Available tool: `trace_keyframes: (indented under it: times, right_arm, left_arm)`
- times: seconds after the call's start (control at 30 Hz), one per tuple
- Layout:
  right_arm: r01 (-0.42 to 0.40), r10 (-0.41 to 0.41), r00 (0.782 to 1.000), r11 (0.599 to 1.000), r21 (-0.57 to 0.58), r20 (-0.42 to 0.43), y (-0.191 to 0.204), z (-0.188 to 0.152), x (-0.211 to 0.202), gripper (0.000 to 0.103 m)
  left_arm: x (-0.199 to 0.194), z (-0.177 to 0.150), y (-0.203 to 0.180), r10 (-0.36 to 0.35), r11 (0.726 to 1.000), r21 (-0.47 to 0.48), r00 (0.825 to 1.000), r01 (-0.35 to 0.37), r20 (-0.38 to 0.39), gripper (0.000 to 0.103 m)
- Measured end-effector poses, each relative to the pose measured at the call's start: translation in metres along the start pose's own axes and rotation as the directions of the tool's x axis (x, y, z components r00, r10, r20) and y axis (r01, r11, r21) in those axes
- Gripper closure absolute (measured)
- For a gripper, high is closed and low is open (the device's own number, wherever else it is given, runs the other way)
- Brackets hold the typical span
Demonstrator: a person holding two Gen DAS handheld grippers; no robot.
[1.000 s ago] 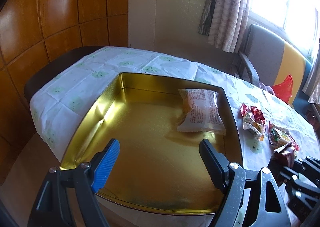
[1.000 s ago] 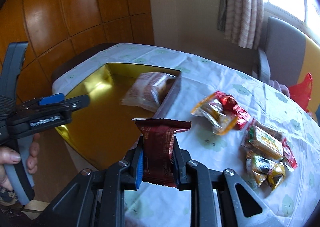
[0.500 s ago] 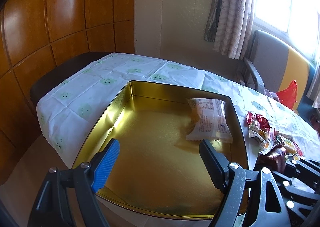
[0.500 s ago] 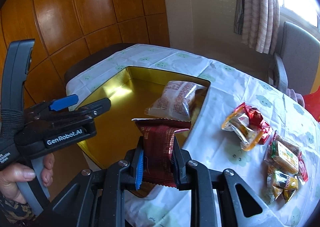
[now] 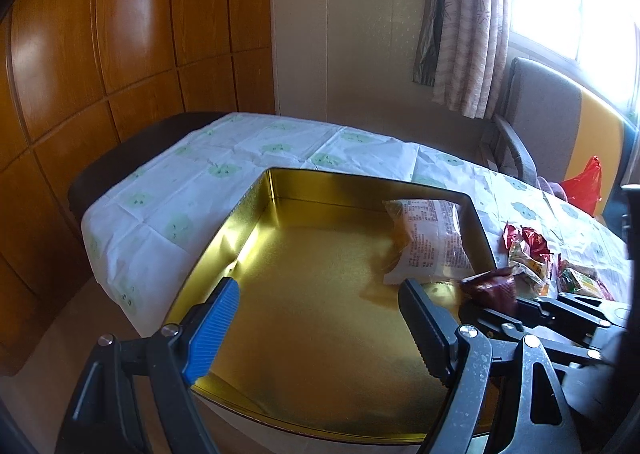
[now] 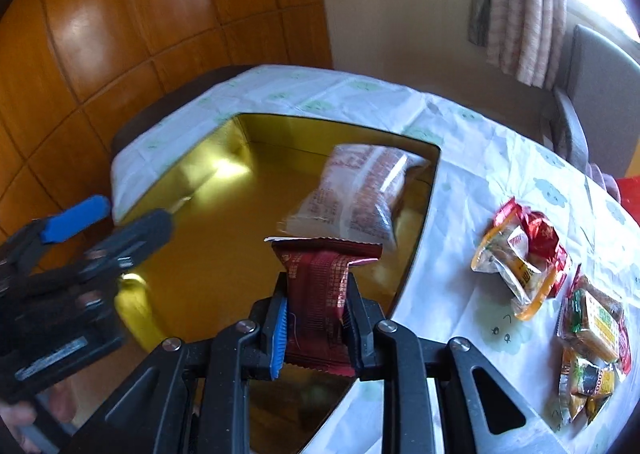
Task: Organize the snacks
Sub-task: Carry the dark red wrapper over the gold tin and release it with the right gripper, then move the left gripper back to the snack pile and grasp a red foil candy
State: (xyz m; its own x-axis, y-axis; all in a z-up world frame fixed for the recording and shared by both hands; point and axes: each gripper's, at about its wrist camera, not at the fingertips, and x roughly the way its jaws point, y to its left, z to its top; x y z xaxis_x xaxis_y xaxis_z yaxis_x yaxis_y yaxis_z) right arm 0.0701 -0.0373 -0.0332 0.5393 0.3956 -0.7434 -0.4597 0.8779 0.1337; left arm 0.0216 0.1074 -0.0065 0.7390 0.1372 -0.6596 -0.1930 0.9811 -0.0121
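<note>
**Dark red packet held over the gold tin**

The right gripper [image 6: 316,318] is clamped on a dark red snack packet [image 6: 320,294], its pads pressing both sides, above the near right part of the gold tin [image 5: 256,210]. The left gripper [image 5: 316,318] stands spread wide over the tin's near edge with nothing between its fingers. Inside the tin, a clear printed snack bag [image 5: 430,242] lies against the right wall. More wrapped snacks [image 6: 520,254] lie on the tablecloth [image 5: 168,194], right of the tin.
</note>
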Motion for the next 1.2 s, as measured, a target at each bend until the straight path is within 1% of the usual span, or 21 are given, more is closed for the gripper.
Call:
trace_keyframes:
  times: [0.1, 0.27, 0.5, 0.67, 1.03, 1.2]
  right_arm:
    - [0.001, -0.001, 1.0, 1.0, 0.025, 0.001, -0.006, -0.005, 0.001, 0.074]
    - [-0.004, 0.003, 1.0, 0.998, 0.067, 0.02, -0.017, -0.012, -0.008, 0.074]
    - [0.04, -0.046, 0.996, 0.996, 0.081, 0.08, -0.018, -0.02, -0.034, 0.074]
    - [0.065, -0.076, 0.992, 0.992, 0.104, 0.103, -0.024, -0.026, -0.049, 0.074]
    - [0.117, -0.136, 0.984, 0.98, 0.16, 0.116, -0.042, -0.046, -0.071, 0.073]
    - [0.147, -0.167, 0.98, 0.973, 0.178, 0.106, -0.051, -0.057, -0.077, 0.073]
  left_arm:
    - [-0.002, 0.0, -0.002, 0.003, 1.0, 0.013, 1.0, -0.003, 0.011, 0.021]
    - [-0.007, 0.002, -0.006, 0.0, 1.0, 0.026, 1.0, -0.001, 0.028, 0.021]
    - [-0.015, 0.003, -0.01, -0.013, 0.999, 0.038, 0.999, 0.011, 0.049, 0.021]
    - [-0.02, 0.003, -0.015, -0.025, 0.999, 0.05, 0.998, 0.022, 0.056, 0.021]
    - [-0.028, 0.0, -0.027, -0.05, 0.996, 0.082, 0.997, 0.044, 0.063, 0.021]
    - [-0.029, -0.002, -0.032, -0.062, 0.994, 0.099, 0.996, 0.056, 0.059, 0.021]
